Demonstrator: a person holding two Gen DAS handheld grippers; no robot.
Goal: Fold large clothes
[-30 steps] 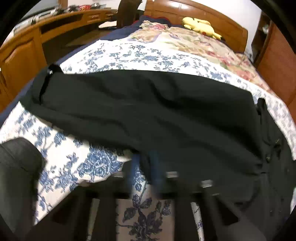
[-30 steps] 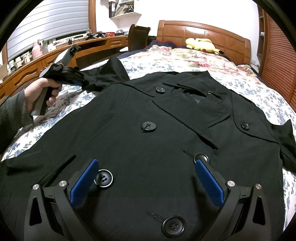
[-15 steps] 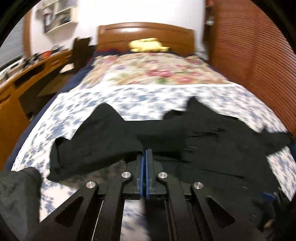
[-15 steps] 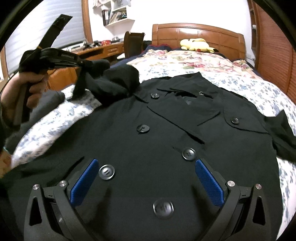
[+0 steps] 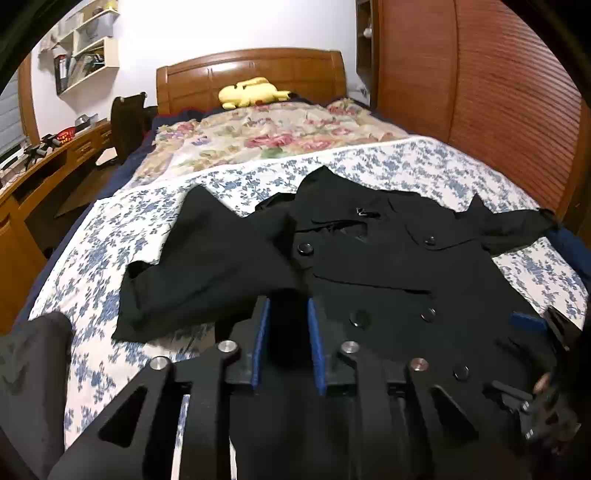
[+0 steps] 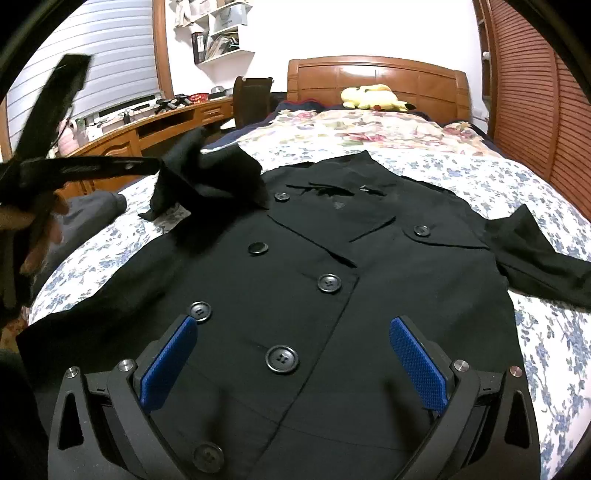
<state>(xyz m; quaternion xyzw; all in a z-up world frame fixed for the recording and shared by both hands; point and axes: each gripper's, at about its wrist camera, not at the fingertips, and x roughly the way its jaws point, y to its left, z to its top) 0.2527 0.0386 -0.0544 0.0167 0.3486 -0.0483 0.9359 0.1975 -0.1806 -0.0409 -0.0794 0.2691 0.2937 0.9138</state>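
Black coat [image 6: 332, 295] lies face-up on the bed [image 6: 480, 177] — left gripper [image 5: 286, 332] partly apart, sleeve [image 5: 207, 266] between its pads, lifted over the coat. Right gripper [image 6: 291, 365] wide apart above the buttons.

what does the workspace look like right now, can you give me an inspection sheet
surface: bed sheet, blue floral, under the coat
job's things: black coat lies front up, buttoned; one sleeve raised at the left gripper, other sleeve spread sideways
clutter: yellow plush by the headboard; floral quilt
grippers: left gripper jaws narrowly apart, dark cloth between, grip unclear; right gripper open above the coat's lower front
cables: nothing seen
surroundings: wooden desk, chair, wall shelves, slatted wooden doors
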